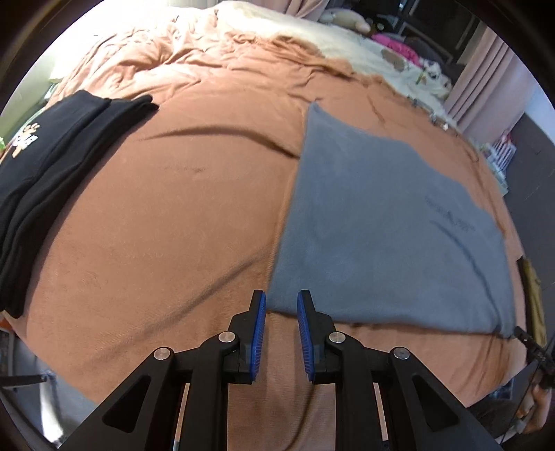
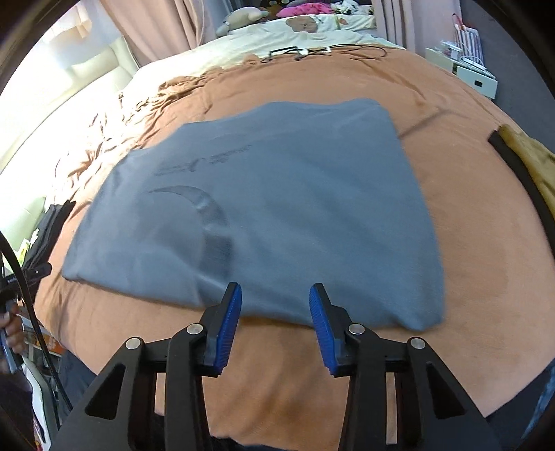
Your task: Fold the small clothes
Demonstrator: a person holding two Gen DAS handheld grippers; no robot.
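Grey folded garment point(image 1: 381, 225) flat on the bed's brown blanket point(image 1: 173, 225), a neat four-sided shape with a straight left edge and a doubled near edge, faint dark print on top. Left tongs point(image 1: 281, 305) poised just over the near left corner of that garment, blue pads point(image 1: 258, 333) a narrow gap apart, nothing pinched between them. Right tongs point(image 2: 274, 301) above the same near edge further along, pads point(image 2: 227, 329) standing wider apart, also empty, cloth beneath but not gripped. From the right wrist view, garment point(image 2: 277, 208) well inside the blanket point(image 2: 468, 243), with a broad bare strip of brown on its right side and a bare band in front toward the bed's near edge. Stack of black folded clothes point(image 1: 45, 180) at the far left of the bed, well apart from the grey piece, wide open blanket between the two. Yellowish cloth with a dark border point(image 2: 530, 159) at the right rim of the bed, apart from the grey piece. Rumpled blanket folds and cream bedding point(image 2: 312, 31) beyond, cables lying near the far edge.
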